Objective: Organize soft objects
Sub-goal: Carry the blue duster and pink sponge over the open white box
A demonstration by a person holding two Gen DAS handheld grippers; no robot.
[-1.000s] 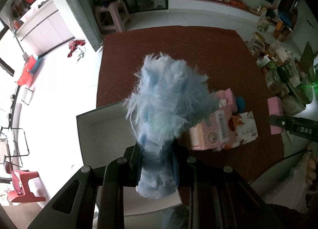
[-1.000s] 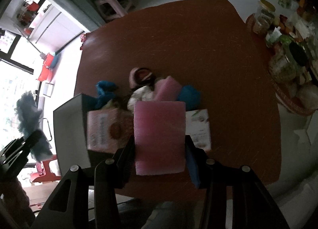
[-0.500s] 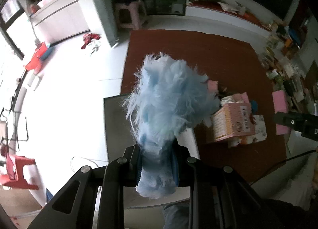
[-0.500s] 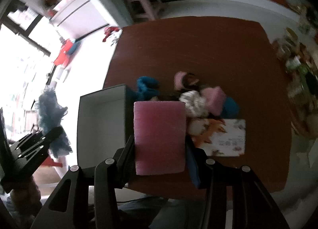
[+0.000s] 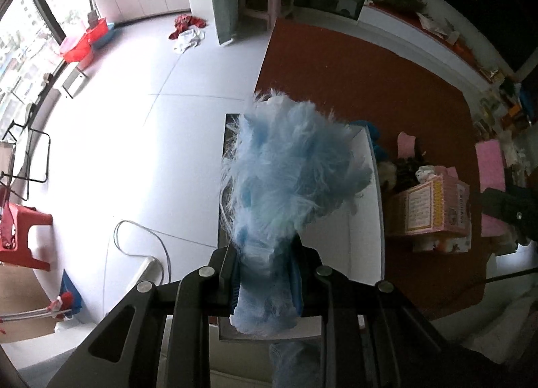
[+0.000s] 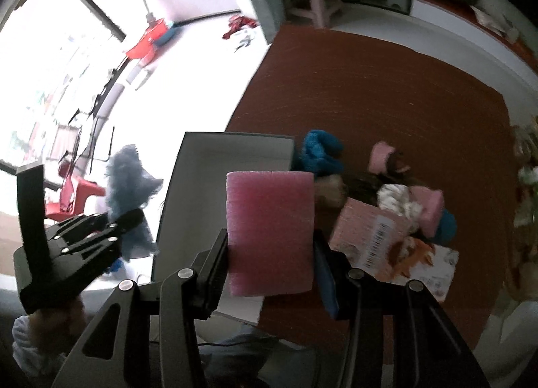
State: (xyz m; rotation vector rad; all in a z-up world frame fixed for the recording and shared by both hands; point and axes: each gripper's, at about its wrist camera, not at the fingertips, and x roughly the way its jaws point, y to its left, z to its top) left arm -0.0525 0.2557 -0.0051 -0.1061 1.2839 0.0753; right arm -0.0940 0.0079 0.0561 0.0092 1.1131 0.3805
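Left tongs [image 5: 265, 273] are clamped narrow on the lower end of a fluffy pale-blue long-pile plush toy [image 5: 289, 179]; right tongs [image 6: 270, 246] are closed at a middling width on a flat pink foam block with a fine ribbed surface [image 6: 270, 233], its long axis running away from the pads and standing up between them. What the coming move turns on, as I judge it, is the open white rectangular cardboard box [image 6: 215, 186] at the bench edge; in the left wrist view the plush hangs directly over the box interior, so the left hand is the nearer; in the right wrist view the foam block overlaps the box's near right corner, the cavity lying to its left and ahead. Plush is limp and shaggy, its fibres splaying wide above the grip; the foam looks stiff yet squashy, with rounded corners. On the reddish-brown bench [image 6: 386, 92], right of the box, lies a loose heap: a teal knitted piece [image 6: 321, 152], a pink printed carton [image 6: 373, 230], other soft scraps.
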